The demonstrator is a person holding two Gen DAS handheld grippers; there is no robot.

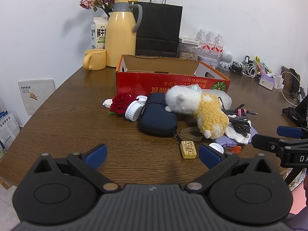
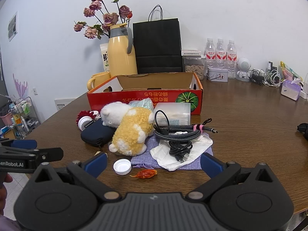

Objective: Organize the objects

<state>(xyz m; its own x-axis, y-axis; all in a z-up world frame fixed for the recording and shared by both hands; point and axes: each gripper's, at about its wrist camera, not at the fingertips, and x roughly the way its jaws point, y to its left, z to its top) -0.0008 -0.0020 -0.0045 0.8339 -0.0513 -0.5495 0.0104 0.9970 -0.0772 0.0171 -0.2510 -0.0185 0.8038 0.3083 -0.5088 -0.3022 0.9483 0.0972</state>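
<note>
- Nearest in, both tools sit low over the table's front edge: the left gripper (image 1: 153, 156) has its blue pads spread wide with nothing between them, and the right gripper (image 2: 154, 162) is just as wide and just as empty.
- At the right gripper's 12 o'clock, close in, lie a white bottle cap (image 2: 122, 166) and a scrap of orange wrapper (image 2: 144, 173), loose on the wood.
- Just beyond, a lilac pouch (image 2: 207, 150) carries a crumpled tissue (image 2: 202, 144), and a bundle of black cables (image 2: 179, 134) sits on top of that.
- From the left gripper, the small yellow block (image 1: 188, 148) is at 1 o'clock, hanging off the zip of the navy case (image 1: 156, 115) at 12.
- The plush toy (image 1: 194, 108) sprawls across the case, with a red rose (image 1: 122, 104) and white lids (image 1: 134, 110) at 11 o'clock.
- Behind the pile stands the red box (image 1: 173, 83), flaps open; what shows of its inside looks bare.
- My read: sorting hasn't really begun; everything is still outside the box.
- The brown woodgrain table (image 1: 67, 125) is crowded along the far side: a yellow mug (image 1: 95, 59), a yellow thermos jug (image 1: 121, 32), a black paper bag (image 1: 158, 28), water bottles (image 1: 209, 42), chargers.
- A plain white wall closes it off; in the right view a wire rack (image 2: 23, 115) stands at 9 o'clock.
</note>
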